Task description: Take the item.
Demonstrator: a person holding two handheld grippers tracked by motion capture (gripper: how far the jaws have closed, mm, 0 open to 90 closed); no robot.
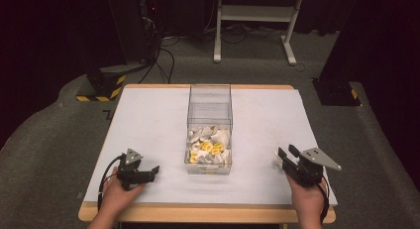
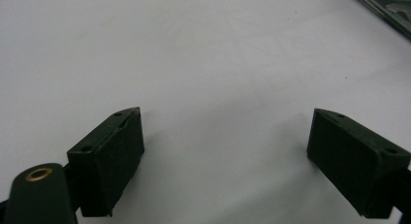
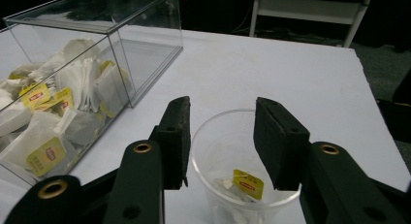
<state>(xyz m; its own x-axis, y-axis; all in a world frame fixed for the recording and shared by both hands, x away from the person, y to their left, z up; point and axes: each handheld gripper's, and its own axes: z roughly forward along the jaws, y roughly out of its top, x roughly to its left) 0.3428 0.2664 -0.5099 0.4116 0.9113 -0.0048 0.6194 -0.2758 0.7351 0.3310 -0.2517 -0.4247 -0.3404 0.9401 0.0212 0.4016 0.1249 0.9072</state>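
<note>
High view: white table [image 1: 148, 120] with a clear box [image 1: 210, 127] standing at its middle, long axis running away from the person; the near end of the box holds a heap of tea bags [image 1: 209, 147], white sachets with yellow tags, the far end bare. Left gripper [image 1: 154, 170] sits near-left of the box, held in the left hand [image 1: 119, 189], pointing toward the box. Right gripper [image 1: 286, 152] sits near-right of the box, held in the right hand [image 1: 308, 199], grey plate on top, 2 jaws apart. Left gripper view: jaws spread wide, nothing between them, low over bare white table [image 2: 194, 54]; a corner of the box [image 2: 387, 10] shows at top right. Right gripper view: right gripper [image 3: 222, 115] with jaws parted, poised above a clear plastic cup [image 3: 228, 136] that stands on the table to the right of the box [image 3: 97, 49]; whether the jaws touch the rim I cannot tell. Inside the cup lies 1 tea bag [image 3: 242, 185] with a yellow tag. More tea bags [image 3: 53, 117] are stacked against the near wall of the box.
</note>
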